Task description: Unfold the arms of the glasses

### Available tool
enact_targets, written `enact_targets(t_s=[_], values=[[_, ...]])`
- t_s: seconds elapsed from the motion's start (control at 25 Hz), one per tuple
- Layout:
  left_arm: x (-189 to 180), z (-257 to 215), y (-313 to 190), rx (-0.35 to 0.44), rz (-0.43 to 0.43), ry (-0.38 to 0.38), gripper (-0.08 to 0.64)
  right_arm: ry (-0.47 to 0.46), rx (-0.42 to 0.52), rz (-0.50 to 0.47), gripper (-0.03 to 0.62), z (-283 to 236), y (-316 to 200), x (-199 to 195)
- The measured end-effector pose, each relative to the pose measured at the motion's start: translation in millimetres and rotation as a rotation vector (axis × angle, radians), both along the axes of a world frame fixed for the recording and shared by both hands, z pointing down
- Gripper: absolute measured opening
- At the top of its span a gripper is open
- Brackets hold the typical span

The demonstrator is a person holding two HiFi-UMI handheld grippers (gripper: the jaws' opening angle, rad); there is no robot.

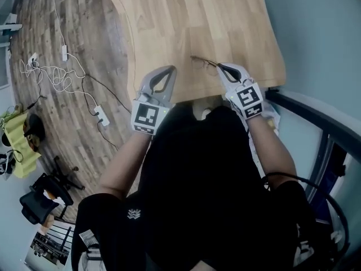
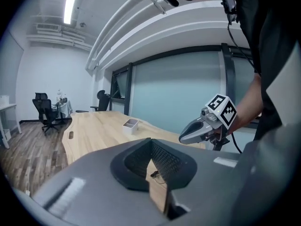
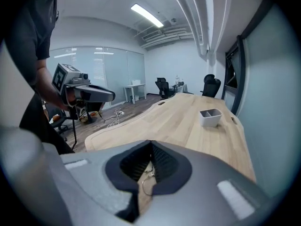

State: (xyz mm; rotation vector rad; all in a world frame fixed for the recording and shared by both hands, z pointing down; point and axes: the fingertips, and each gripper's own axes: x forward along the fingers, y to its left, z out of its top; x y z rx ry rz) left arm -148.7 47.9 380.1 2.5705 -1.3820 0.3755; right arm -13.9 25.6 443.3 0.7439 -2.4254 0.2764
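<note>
I see the glasses (image 1: 203, 63) lying on the bench (image 1: 169, 16), close to its near edge. They sit between my two grippers. The right gripper (image 1: 219, 66) has its tip just beside one end of the glasses, and I cannot tell if it touches them. The left gripper (image 1: 170, 69) is off to the other side, apart from them. Both grippers have their jaws pressed together, and neither one is pinching anything.

The bench is light wood with a curvy edge. Next to it is a wooden floor (image 1: 51, 112) with white cables (image 1: 53, 75) lying on it. A pale glass wall (image 2: 188, 88) runs along the other side of the bench.

From the head view I see both my arms and both grippers at once, but the glasses look tiny there. I cannot tell if their arms are folded.

Each gripper view looks under its own closed jaws and shows a thin wire bit of the glasses on the wood. These views also show a small grey tray (image 3: 210, 117) far down the bench, black chairs (image 3: 164, 85) at the back and long ceiling lights (image 3: 148, 15). Each gripper view also shows the other gripper held over the bench.
</note>
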Motion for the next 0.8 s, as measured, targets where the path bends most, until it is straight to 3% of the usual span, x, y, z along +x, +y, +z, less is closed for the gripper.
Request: enact_targets(t_s=[0.16, 0.36, 0.8], values=[[-2.1, 16.1, -18.5, -0.029, 0.032, -0.009, 0.006, 0.045, -0.06, -0.057, 0.0, 27.0, -10.4, -18.9], [-12.3, 35.4, -27.1, -0.073, -0.008, -0.009, 0.006, 0.138, -0.071, -0.119, 0.0, 62.8, -16.8, -30.1], [-2.0, 58.5, -33.3, -0.13, -0.105, -0.009, 0.006, 0.139, -0.208, -0.291, 0.022, 125.9, -29.0, -46.0]])
